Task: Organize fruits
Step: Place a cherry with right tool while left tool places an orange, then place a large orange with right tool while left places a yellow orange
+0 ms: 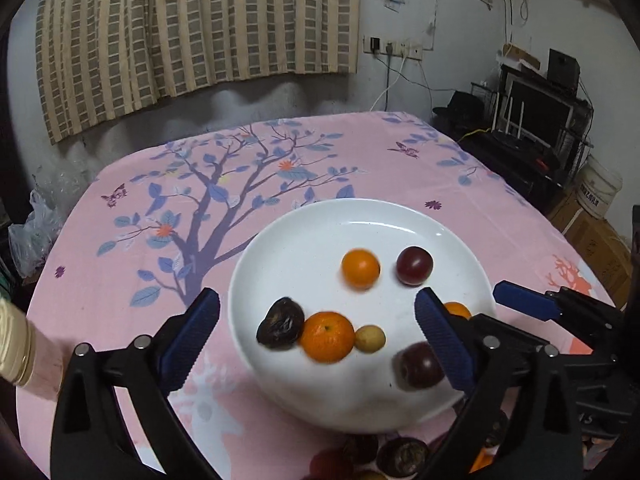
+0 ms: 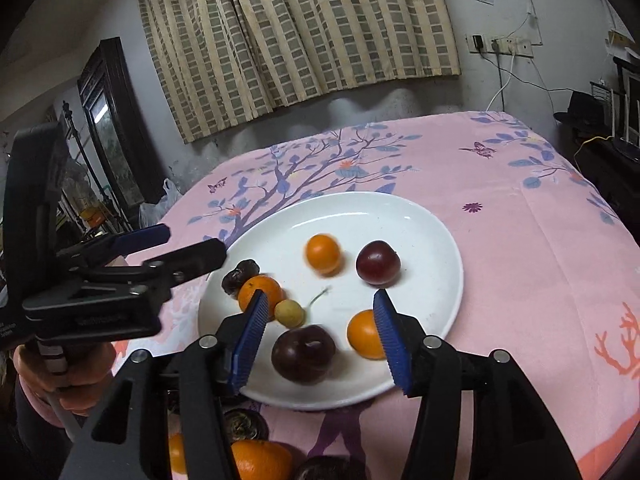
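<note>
I've got both grippers over the white plate (image 2: pixel 440 248), left gripper (image 1: pixel 316 328) wide and empty, right gripper (image 2: pixel 320 332) part open with nothing gripped. 7 fruits sit on the plate. Next I'd reach back for the loose fruits (image 2: pixel 260 460) nearest me

wall: grayish (image 1: pixel 400 20), kinda scuffed, with a power strip (image 1: pixel 394 49) and cables hanging off it
curtain: beige-and-gray checked (image 1: pixel 192 32), drawn shut
table cover: pink cloth (image 1: pixel 360 160) with a blue tree print
right side: dark shelf (image 1: pixel 540 120) of electronics, cardboard boxes (image 1: pixel 592 236)
left side: dark-framed mirror (image 2: pixel 108 120)
</note>
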A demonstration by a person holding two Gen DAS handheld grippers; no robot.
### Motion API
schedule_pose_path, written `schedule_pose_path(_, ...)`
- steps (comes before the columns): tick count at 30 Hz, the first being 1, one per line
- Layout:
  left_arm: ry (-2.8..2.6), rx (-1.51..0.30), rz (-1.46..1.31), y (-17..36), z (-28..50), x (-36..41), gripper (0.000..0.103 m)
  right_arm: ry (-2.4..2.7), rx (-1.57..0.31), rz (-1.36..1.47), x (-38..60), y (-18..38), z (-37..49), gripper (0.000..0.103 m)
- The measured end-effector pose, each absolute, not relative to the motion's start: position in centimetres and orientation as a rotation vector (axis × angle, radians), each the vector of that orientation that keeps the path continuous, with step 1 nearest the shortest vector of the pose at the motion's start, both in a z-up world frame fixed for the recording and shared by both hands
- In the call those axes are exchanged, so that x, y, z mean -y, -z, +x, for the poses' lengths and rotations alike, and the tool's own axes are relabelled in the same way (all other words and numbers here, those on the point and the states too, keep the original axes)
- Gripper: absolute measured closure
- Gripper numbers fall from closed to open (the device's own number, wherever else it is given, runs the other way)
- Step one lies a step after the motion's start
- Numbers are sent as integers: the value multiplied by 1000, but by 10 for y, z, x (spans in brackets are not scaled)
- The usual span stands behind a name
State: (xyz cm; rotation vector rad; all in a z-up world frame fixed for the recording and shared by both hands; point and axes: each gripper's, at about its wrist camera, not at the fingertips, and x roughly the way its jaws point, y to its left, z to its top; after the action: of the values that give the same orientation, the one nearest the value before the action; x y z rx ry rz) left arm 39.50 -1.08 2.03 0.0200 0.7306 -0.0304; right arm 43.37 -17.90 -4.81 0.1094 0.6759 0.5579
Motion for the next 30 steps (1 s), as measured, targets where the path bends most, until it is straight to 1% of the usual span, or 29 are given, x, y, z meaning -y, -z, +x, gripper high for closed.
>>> schedule_pose_path(6,19,-743,-8,-2,338,-12,5,-577,-694,116,189,56,402,45)
schedule_pose_path(12,14,-758,-100,14,289,-44,5,-593,-664,132,212,67,341,45)
schedule_pose_path(15,11,-789,-138,26,277,-56,5,-620,-747,168,217,82,320,45)
schedule_pose_path(17,4,-817,-150,34,272,-60,5,-633,-769,190,217,84,310,45)
schedule_pose_path(24,-15,-810,-115,36,262,-58,5,-546,-864,-2,184,101,306,45)
schedule_pose_path(30,-6,-812,-102,34,261,-55,5,-545,-897,-26,175,102,319,46)
